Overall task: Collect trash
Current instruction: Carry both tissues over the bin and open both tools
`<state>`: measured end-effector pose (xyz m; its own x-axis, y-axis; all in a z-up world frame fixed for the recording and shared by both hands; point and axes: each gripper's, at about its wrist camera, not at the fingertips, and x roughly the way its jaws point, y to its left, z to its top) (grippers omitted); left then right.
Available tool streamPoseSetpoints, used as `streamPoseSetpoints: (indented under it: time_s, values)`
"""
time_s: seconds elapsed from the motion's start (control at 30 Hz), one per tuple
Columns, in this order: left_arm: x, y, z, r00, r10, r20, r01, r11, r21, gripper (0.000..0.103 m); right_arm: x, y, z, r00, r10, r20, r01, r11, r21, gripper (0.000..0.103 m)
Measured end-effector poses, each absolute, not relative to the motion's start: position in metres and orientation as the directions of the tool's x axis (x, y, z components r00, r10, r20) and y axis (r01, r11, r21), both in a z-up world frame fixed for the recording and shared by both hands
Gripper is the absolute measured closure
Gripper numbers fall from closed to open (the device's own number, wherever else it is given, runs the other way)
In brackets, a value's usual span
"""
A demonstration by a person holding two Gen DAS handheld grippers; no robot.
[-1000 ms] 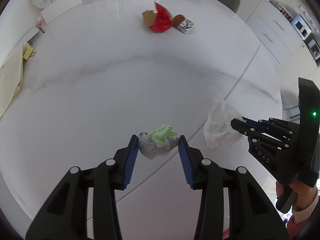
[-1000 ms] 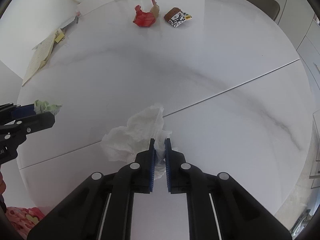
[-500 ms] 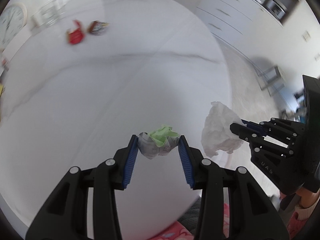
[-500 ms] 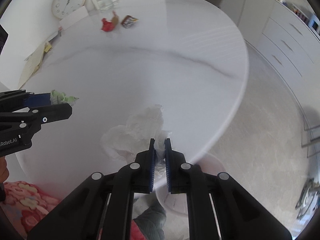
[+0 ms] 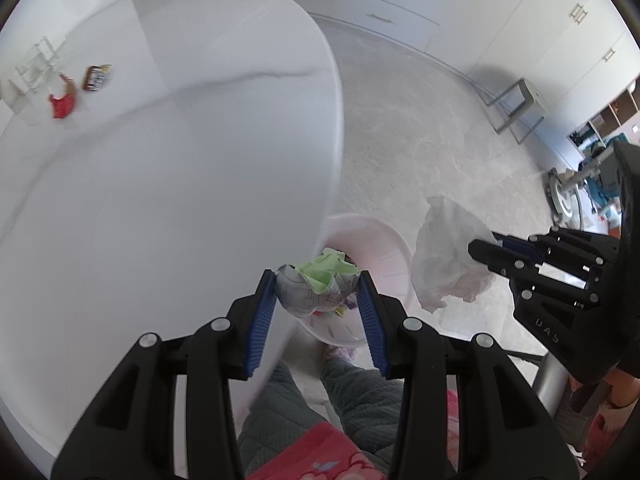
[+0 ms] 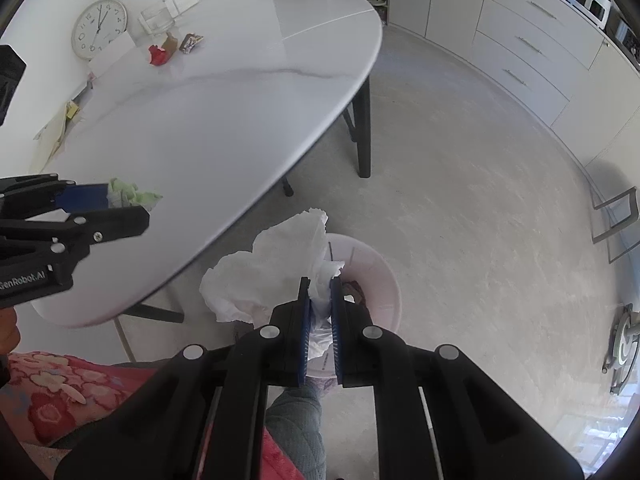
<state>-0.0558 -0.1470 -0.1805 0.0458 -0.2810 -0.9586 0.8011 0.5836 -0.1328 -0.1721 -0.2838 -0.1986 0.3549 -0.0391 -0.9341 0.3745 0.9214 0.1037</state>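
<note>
Beside the white counter (image 6: 224, 128), the pink bin (image 6: 384, 280) sits on the floor directly under the right fingers (image 6: 320, 304) pinching the tissue (image 6: 264, 276), while the left fingers (image 5: 320, 292), nipping the crumpled wad (image 5: 316, 286), hang at its near rim.

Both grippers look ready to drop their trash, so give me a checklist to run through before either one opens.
1. Left gripper shut on the crumpled green-and-grey printed wrapper: ok.
2. Right gripper shut on the crumpled white paper tissue: ok.
3. Round pale pink plastic bin on the floor below both loads: ok for the tissue; for the wrapper, cannot tell, since the white marble table's edge lies close by.
4. Bin has room: ok, only some trash shows inside.
5. Table trash left: not ok, a red wrapper and a brown snack packet remain.
</note>
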Motion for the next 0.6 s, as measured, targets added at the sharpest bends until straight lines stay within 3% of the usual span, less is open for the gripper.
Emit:
streamPoseSetpoints:
  time_s: [0.2,0.3,0.43,0.6]
  values:
    - [-0.082,-0.181,-0.207,-0.035,-0.226,-0.974,0.828,0.539,-0.155,0.062,-0.192,-0.307,-0.201,0.355,-0.037,-0.934,0.385,0.916,0.110,0.092]
    - [-0.093,-0.190,-0.214,-0.035,-0.184,-0.982,0.837,0.532,-0.129,0.056,-0.199,-0.312,-0.201,0.361,-0.040,-0.932,0.389,0.915,0.111,0.091]
    - [-0.098,-0.187,-0.207,0.002,-0.198,-0.980,0.834,0.541,-0.108,0.031,-0.201,-0.315,-0.201,0.369,-0.037,-0.929,0.394,0.911,0.120,0.091]
    - [-0.099,-0.180,-0.198,0.062,-0.190,-0.980,0.820,0.569,-0.059,0.020,-0.205,-0.314,-0.204,0.376,-0.034,-0.926,0.400,0.908,0.129,0.091]
